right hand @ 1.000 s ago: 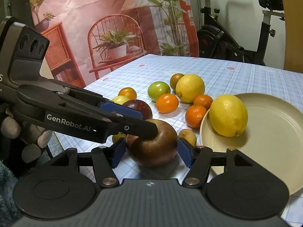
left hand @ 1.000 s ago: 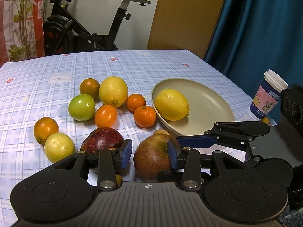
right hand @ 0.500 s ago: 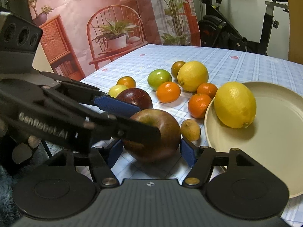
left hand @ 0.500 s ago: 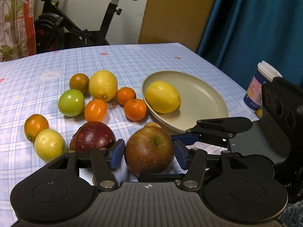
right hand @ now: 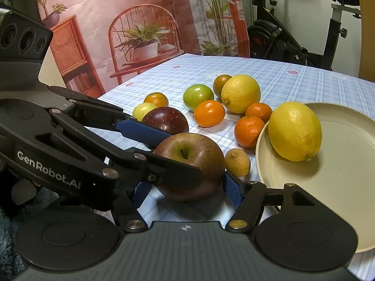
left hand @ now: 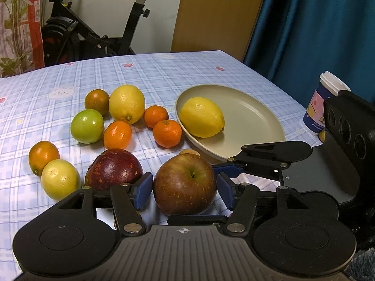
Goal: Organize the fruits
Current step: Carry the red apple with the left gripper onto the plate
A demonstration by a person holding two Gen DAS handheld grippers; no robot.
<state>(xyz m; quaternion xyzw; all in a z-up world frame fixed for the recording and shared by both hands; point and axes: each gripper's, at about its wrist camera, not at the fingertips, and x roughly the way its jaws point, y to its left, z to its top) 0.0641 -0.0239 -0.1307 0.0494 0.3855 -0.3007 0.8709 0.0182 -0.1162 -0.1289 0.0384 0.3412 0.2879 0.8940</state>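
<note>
Straddling the apple (left hand: 185,183) near the surface's (left hand: 164,70) front edge, the left hand-held gripper (left hand: 185,192) is opening, pads clear; the right hand-held gripper (right hand: 187,193) brackets it loosely, ready to take over.

This is a room in a home — a living space rather than a lab or shop. A table (left hand: 164,70) wears a pale blue checked cloth printed with small cartoon figures. Behind it, at about eleven o'clock in the left wrist view, stands an exercise bike (left hand: 93,30) against a white wall. At one o'clock a wooden door panel (left hand: 218,11) meets a long teal curtain (left hand: 316,23). In the right wrist view, at eleven o'clock, hangs a printed backdrop (right hand: 140,23) of a chair and potted plants. A lidded paper cup (left hand: 321,105) sits at three o'clock on the table — everyday clutter.
</note>
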